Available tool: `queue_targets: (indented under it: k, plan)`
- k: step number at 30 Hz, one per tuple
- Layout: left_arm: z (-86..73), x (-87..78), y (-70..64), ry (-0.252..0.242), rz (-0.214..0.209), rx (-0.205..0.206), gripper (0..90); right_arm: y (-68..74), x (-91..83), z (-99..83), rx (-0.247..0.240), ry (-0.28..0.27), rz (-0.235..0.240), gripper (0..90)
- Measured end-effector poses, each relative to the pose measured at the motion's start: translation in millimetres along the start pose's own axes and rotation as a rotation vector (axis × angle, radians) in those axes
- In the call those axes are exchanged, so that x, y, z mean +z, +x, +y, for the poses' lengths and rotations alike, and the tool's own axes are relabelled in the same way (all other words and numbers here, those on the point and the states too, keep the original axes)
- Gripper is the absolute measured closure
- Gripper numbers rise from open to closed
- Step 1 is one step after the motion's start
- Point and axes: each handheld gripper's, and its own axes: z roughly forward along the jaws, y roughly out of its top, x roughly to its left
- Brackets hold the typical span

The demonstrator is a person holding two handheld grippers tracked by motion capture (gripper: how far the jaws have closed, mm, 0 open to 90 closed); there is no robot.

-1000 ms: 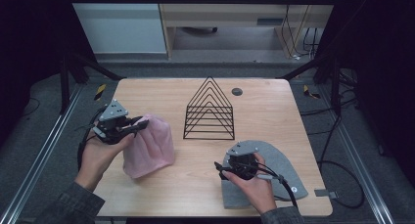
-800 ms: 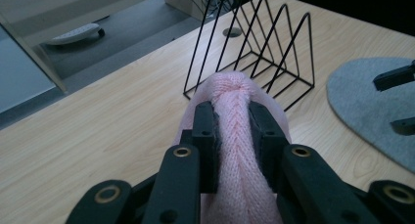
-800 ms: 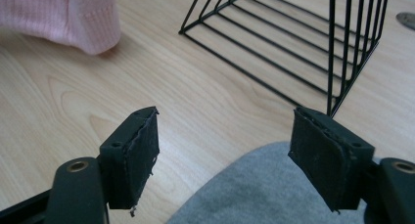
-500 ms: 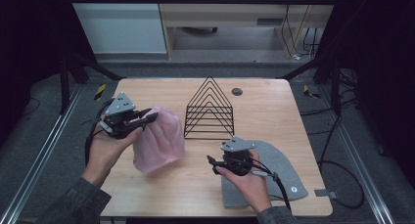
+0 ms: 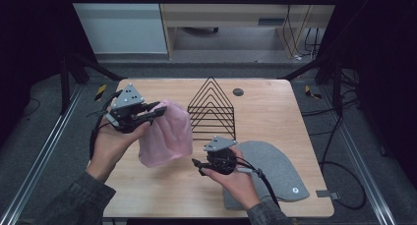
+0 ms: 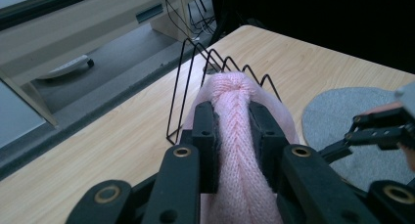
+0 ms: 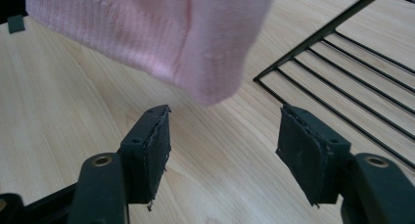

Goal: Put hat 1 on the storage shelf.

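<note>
Hanging from the left gripper (image 5: 153,112), a soft pink knitted beanie (image 5: 167,136) is dangling above the pale wooden table (image 5: 275,112), just beside the black wire rack of triangular dividers (image 5: 212,109). In the left gripper view the two black jaws are pinching a fold of the knit near the hat's crown (image 6: 235,111), closed tightly enough that the yarn is bunching between the pads. The right gripper (image 5: 196,165) is sitting low and in front of the hat's lower edge, with its jaws standing wide apart and gripping nothing; in the right gripper view the hanging pink corner (image 7: 215,87) is floating above and between the two pads, not touching either. A grey felt-like beanie (image 5: 275,171) is lying flat on the table near the right hand, apart from the work.

Judging by this, the step in hand is lifting the pink hat clear and bringing the second gripper to it, probably to spread or fold it, or to set it on the rack. The next move is calling for the right gripper to be rising a little and closing on the loose lower edge, taking one layer cleanly while the left one is holding the crown steady.
</note>
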Motion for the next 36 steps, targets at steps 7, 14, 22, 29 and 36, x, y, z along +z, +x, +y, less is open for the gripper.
queue_targets:
  k: [7, 14, 22, 29, 36]
  plan:
    - [16.5, 1.5, -2.1, -0.016, -0.02, 0.003, 75.8, -6.6, 20.8, 20.6, 0.025, 0.015, 0.012, 38.7]
    - [22.9, -1.3, -3.0, -0.019, -0.024, 0.004, 75.7, -13.3, 19.9, 29.2, 0.029, -0.019, 0.064, 69.2]
    - [20.1, 2.4, 9.5, -0.036, -0.027, -0.016, 75.4, -25.3, -5.0, 30.9, 0.006, -0.043, 0.087, 82.3]
    - [22.8, 12.6, 15.2, -0.066, -0.062, -0.052, 75.2, -34.6, -20.8, 34.2, -0.021, -0.018, 0.089, 82.2]
    - [40.5, 17.0, 24.3, -0.072, -0.082, -0.063, 75.3, -46.4, -24.0, 46.9, -0.019, -0.018, 0.111, 82.6]
